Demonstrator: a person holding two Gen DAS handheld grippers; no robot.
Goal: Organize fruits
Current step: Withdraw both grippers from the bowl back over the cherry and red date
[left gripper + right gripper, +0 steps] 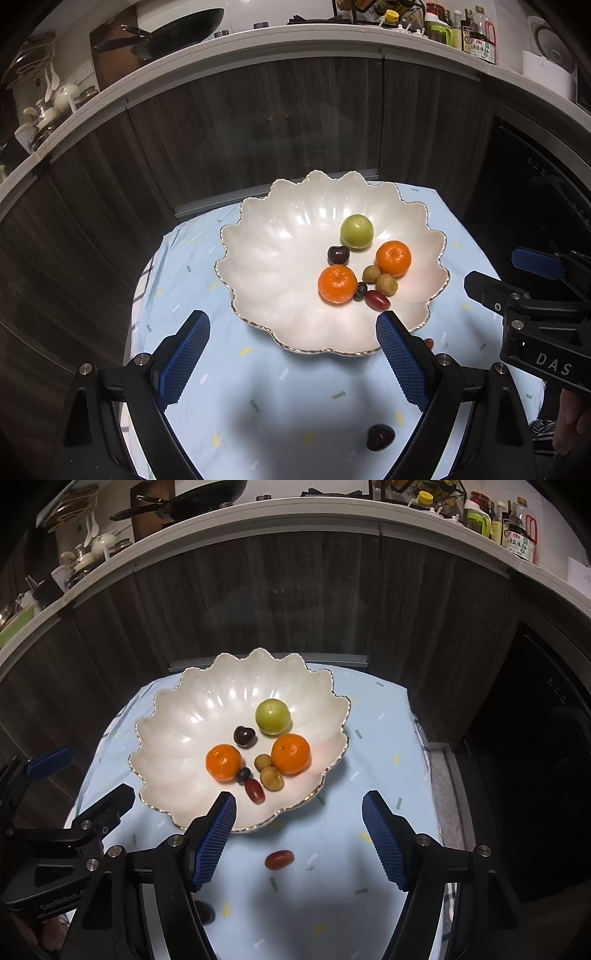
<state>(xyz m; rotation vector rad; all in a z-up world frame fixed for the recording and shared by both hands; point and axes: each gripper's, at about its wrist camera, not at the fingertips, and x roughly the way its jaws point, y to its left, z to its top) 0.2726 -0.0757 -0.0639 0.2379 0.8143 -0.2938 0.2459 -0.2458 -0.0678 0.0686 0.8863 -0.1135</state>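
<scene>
Hovering: both grippers hang over the table, side by side, in front of the bowl
Left gripper (pixel 291 350): fingers spread wide, nothing between them; blue pads face each other
Right gripper (pixel 299 834): fingers spread wide, holding nothing; seen from the left wrist camera at 3 o'clock
Bowl (pixel 266 236): white, scalloped, gold-edged rim; sits on the pale blue tablecloth (pixel 229 384)
Bowl contents: green plum (pixel 357 232) at 12 o'clock of the cluster, dark cherry (pixel 338 254) just beside it, two mandarins (pixel 337 283), two small tan fruits (pixel 386 284) between the mandarins, a dark grape (pixel 360 291) touching the nearer mandarin, a red grape (pixel 377 299) at 6 o'clock
Loose red grape (pixel 279 859): on the cloth outside the bowl, near its rim, between the right fingers in view
Loose dark cherry (pixel 381 437): on the cloth at 6 o'clock, near the left gripper's right finger
Background: dark wood cabinets, counter with a pan (pixel 177 31) and bottles
</scene>
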